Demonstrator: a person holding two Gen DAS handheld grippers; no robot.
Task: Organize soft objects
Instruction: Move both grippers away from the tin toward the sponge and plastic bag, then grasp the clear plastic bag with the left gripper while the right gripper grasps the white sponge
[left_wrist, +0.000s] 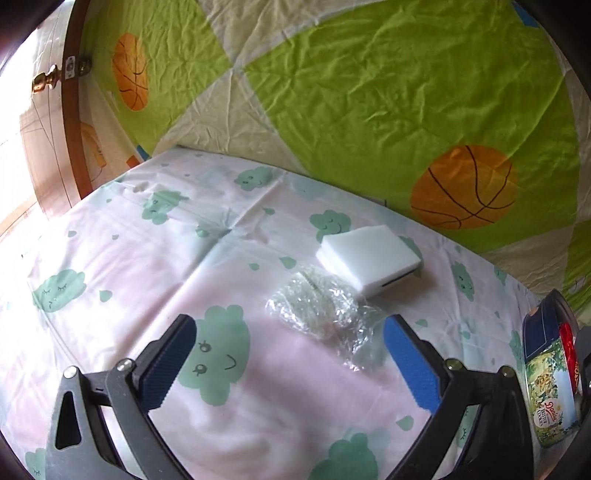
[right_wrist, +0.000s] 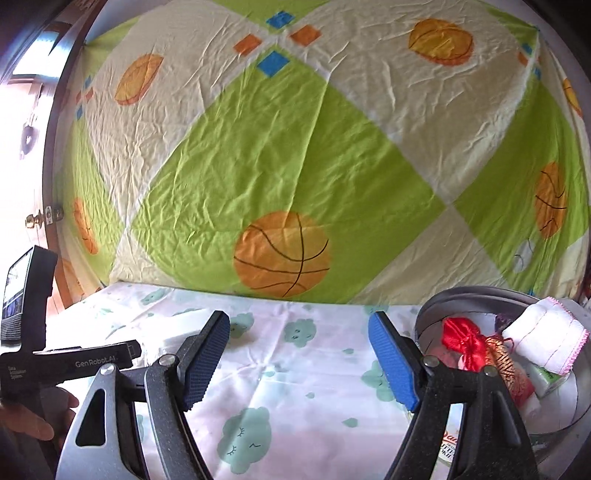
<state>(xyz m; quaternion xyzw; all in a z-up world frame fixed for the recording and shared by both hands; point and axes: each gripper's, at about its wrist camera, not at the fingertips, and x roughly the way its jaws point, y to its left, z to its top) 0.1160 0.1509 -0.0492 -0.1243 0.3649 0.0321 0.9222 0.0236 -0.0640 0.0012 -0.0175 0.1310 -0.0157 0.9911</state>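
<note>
Left wrist: white square foam sponge (left_wrist: 369, 260), flat, beside crinkled clear wrap (left_wrist: 321, 314).

Straight ahead of the tongs hangs a green-and-cream basketball sheet (right_wrist: 295, 155), behind a table under the pink cloud-print cloth (left_wrist: 155, 266). Far left, a wooden door frame (left_wrist: 72, 110) with a brass knob (left_wrist: 44, 80).
</note>
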